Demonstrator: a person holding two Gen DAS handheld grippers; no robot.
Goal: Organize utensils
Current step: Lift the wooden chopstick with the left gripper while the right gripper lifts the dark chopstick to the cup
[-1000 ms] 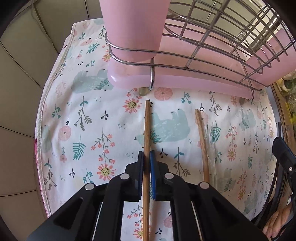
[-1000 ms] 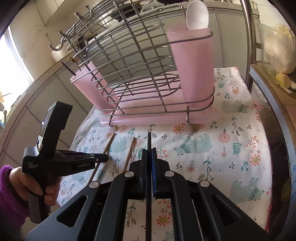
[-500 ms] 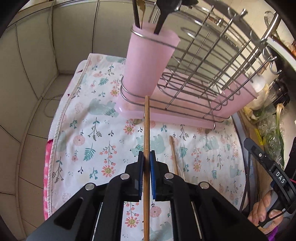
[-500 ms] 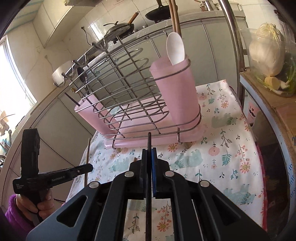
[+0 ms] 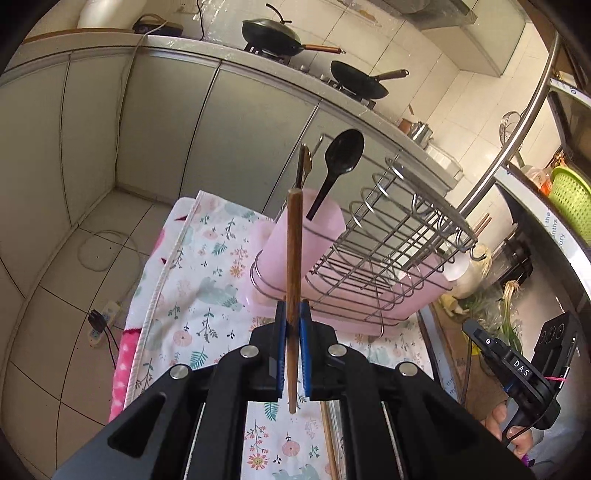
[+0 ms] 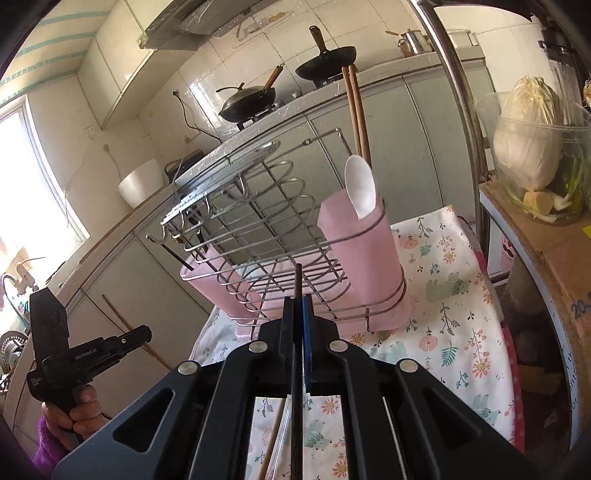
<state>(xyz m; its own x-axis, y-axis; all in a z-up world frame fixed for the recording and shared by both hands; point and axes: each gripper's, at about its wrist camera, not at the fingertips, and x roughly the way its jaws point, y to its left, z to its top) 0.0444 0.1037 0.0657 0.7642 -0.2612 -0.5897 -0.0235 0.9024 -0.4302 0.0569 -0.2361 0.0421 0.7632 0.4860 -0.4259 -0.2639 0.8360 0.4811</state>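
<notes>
My left gripper [image 5: 293, 314] is shut on a brown wooden chopstick [image 5: 293, 254], held off the floral cloth [image 5: 207, 295] and pointing up in front of a pink cup [image 5: 321, 254]. That cup holds a black spoon [image 5: 341, 158] and sits at one end of the wire rack [image 5: 399, 240]. My right gripper [image 6: 298, 306] is shut on a thin dark chopstick [image 6: 297, 284], facing the rack's other pink cup [image 6: 369, 258], which holds a white spoon [image 6: 360, 192] and two wooden chopsticks [image 6: 355, 110]. One more wooden chopstick [image 5: 330, 439] lies on the cloth.
Two black pans [image 5: 273, 33] sit on the counter behind the rack. A metal pole [image 6: 461, 147] rises at the right of the cloth. A cabbage in a clear container [image 6: 532, 147] rests on a cardboard box [image 6: 554, 266]. A power strip [image 5: 101, 321] lies on the floor.
Both grippers rose and tipped upward. The left one lifted its wooden chopstick off the cloth, level with the cup's rim. The right one kept its dark chopstick.
</notes>
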